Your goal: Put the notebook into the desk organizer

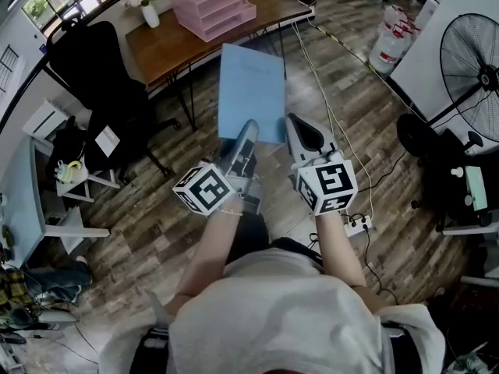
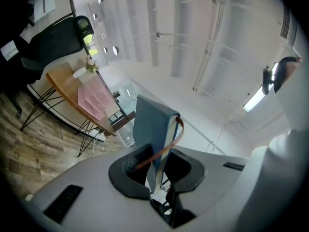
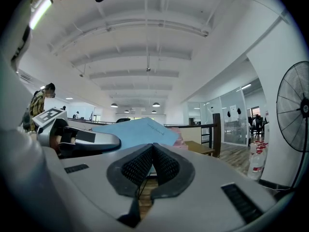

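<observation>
A light blue notebook with a brown elastic band is held out flat above the wooden floor. My left gripper is shut on its near edge; in the left gripper view the notebook stands edge-on between the pads of that gripper. My right gripper sits beside the notebook's near right corner, shut, with nothing between its pads. From there the notebook shows just beyond and to the left. The pink desk organizer stands on the wooden desk ahead, also visible as pink trays.
A black office chair stands left of the desk, with a white vase of flowers on the desk's left end. A large floor fan, water bottles and a power strip with cables lie to the right.
</observation>
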The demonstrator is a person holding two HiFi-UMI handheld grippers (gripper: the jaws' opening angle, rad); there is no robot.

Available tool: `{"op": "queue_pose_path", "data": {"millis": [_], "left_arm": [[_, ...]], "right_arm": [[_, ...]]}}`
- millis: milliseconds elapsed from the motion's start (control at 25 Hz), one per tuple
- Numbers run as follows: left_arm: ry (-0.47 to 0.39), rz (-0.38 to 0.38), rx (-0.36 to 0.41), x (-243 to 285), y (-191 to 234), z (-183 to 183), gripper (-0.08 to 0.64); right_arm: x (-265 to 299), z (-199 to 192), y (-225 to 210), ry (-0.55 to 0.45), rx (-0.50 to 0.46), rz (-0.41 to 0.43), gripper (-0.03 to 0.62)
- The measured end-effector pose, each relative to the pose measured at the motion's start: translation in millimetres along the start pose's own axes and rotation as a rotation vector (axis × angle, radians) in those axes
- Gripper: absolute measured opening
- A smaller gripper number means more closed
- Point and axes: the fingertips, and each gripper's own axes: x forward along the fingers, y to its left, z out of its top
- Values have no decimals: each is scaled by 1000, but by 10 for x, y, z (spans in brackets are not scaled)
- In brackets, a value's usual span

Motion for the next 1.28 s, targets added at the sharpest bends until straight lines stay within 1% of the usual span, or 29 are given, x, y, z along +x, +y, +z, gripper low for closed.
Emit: {"op": "queue_pose_path", "data": {"millis": [280, 440, 680, 840, 1040, 1280], "left_arm": [[-33, -19, -2, 548, 348, 349, 74], [-44, -37, -15, 960, 557, 651, 75], [-55, -65, 10, 1597, 840, 1147, 74], [-62, -83, 14, 1971, 1040, 1406, 75], [-63, -90, 28, 2264, 1296, 1650, 74], [-58, -45, 16, 2369, 1586, 1769, 75]], "right_arm": [[612, 36, -299, -6, -20, 5, 10], [1086, 122, -507, -12, -39, 3, 10], [1795, 340, -852, -39, -63, -10, 11], [2228, 413, -1070, -55, -72, -17, 11], [2684, 414, -1232, -66, -63, -21, 11], [3035, 321, -1279, -50, -40, -3, 11]]}}
